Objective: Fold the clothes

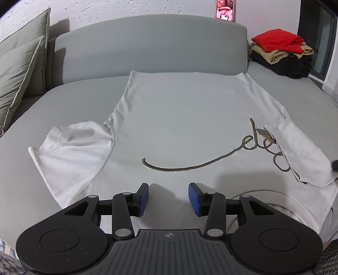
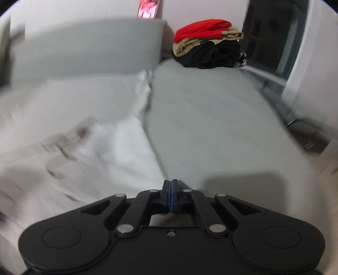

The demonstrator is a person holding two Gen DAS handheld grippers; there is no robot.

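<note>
Lying spread flat across the grey sofa seat (image 1: 80, 93): a white T-shirt (image 1: 179, 118), front up, hem toward the grey backrest (image 1: 147, 46), collar nearest the camera. Running across the chest, a thin olive cursive script (image 1: 211, 162). Spread outward on the one side, the left sleeve (image 1: 71, 148); folded inward over the end of the script, the right sleeve (image 1: 302, 152).

Hovering low over the collar end, the left tongs (image 1: 168, 197), blue pads wide apart, nothing between them.

Pressed together pad to pad, the right tongs (image 2: 171, 190), at the shirt's right edge (image 2: 118, 148) where white cloth meets grey seat. Cannot tell whether fabric is pinched between the pads: view heavily blurred, tips closed flat with cloth passing just beneath. Visible at the far right margin of the left wrist view, only a dark sliver touching the folded sleeve.

Stacked well apart at the far right end of the sofa, folded clothes (image 1: 281, 52): red on top, tan under it, black at the bottom. Leaning at the far left, two olive-green cushions (image 1: 19, 69). Above the backrest, a speckled white wall (image 1: 126, 10) with a pink-lit phone screen (image 1: 225, 9).
</note>
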